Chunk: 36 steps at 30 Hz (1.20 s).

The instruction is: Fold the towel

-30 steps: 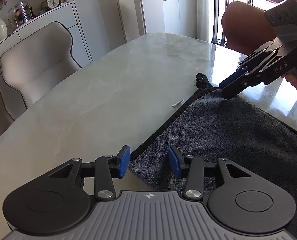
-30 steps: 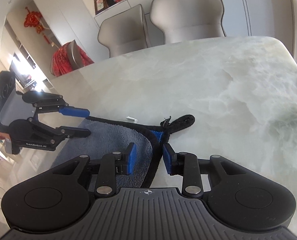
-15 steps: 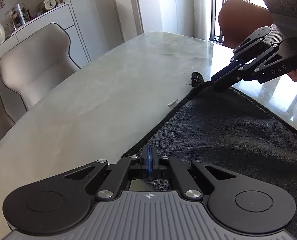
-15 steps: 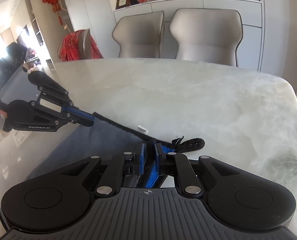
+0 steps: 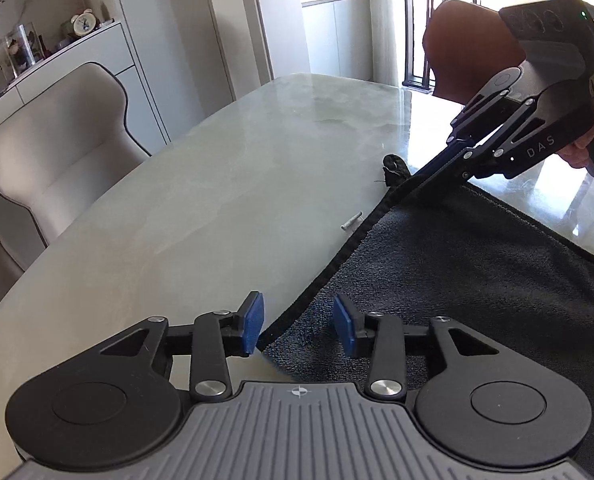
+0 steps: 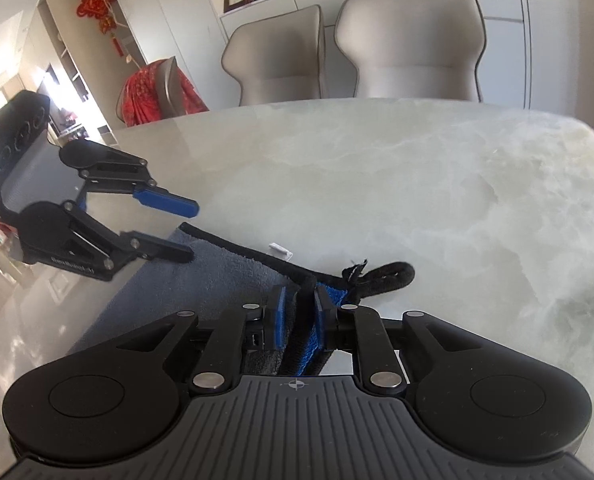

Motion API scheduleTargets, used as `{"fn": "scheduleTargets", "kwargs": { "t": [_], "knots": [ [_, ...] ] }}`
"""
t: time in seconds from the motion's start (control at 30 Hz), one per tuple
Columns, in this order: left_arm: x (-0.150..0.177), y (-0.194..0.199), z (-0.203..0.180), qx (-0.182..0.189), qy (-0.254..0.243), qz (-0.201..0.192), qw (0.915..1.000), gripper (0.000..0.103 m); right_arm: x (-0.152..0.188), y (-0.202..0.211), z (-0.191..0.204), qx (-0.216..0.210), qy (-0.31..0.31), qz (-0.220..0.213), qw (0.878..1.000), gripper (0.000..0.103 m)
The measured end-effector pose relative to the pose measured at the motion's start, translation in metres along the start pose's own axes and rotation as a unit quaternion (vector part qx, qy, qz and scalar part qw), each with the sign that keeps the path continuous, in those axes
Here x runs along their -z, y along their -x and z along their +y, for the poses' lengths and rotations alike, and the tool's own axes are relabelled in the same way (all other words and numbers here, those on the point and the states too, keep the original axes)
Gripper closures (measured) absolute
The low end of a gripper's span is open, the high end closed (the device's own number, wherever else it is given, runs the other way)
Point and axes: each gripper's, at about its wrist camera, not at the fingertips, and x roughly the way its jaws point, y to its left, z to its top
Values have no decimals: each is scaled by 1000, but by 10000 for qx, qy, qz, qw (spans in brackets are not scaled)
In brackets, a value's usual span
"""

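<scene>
A dark grey towel (image 5: 477, 280) with a black hem lies flat on the marble table (image 5: 217, 200). My left gripper (image 5: 299, 328) is open, its blue pads (image 5: 253, 322) either side of the towel's near corner, with the hem running between them. It also shows in the right wrist view (image 6: 185, 232), open just above that corner. My right gripper (image 6: 299, 318) is shut on the towel's far corner (image 6: 303, 312), beside its black hanging loop (image 6: 385, 276). It also shows in the left wrist view (image 5: 429, 172), pinching the hem.
A small white scrap (image 5: 351, 222) lies on the table beside the towel's edge. Beige chairs (image 6: 409, 48) stand along the far side, a brown chair (image 5: 469, 48) at the table's end. A cabinet with ornaments lines the wall.
My left gripper had shut on the near corner half a second ago and has now opened again. My right gripper shut on the far corner and still holds it.
</scene>
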Motion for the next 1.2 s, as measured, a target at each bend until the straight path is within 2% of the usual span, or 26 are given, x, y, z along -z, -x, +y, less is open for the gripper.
{"fn": "scheduleTargets", "kwargs": {
  "t": [0.1, 0.13, 0.17, 0.3, 0.37, 0.67, 0.87, 0.97, 1.07, 1.2],
  "knots": [
    [-2, -2, 4, 115, 115, 4, 9999, 56, 3, -3, 2, -11, 79, 40, 10000, 85],
    [-3, -3, 6, 154, 156, 4, 9998, 66, 3, -3, 3, -11, 93, 21, 10000, 85],
    [-3, -3, 6, 202, 161, 14, 9997, 81, 3, -3, 4, -29, 99, -6, 9999, 86],
    [-2, 2, -1, 202, -129, 53, 9997, 93, 1, 0, 8, -251, 102, -129, 9995, 90],
    [-2, 3, 1, 187, -97, 43, 9998, 102, 0, 3, 12, -342, 134, -186, 9992, 91],
    [3, 14, 10, 164, 68, -63, 9998, 103, -11, 20, 13, -932, -88, -766, 9927, 91],
    [4, 12, 10, 85, 12, -29, 10000, 103, -9, 12, 7, -792, -144, -717, 9942, 91],
    [4, 11, 9, 60, 21, 14, 10000, 103, -6, 8, 1, -444, -261, -646, 9966, 91],
    [5, 9, 8, 58, 36, 54, 10000, 103, 0, 0, -9, -33, -301, -362, 9989, 91],
    [4, 4, 7, 4, 53, 97, 9999, 103, 6, -6, -10, 140, -150, -287, 9994, 91]
  ]
}}
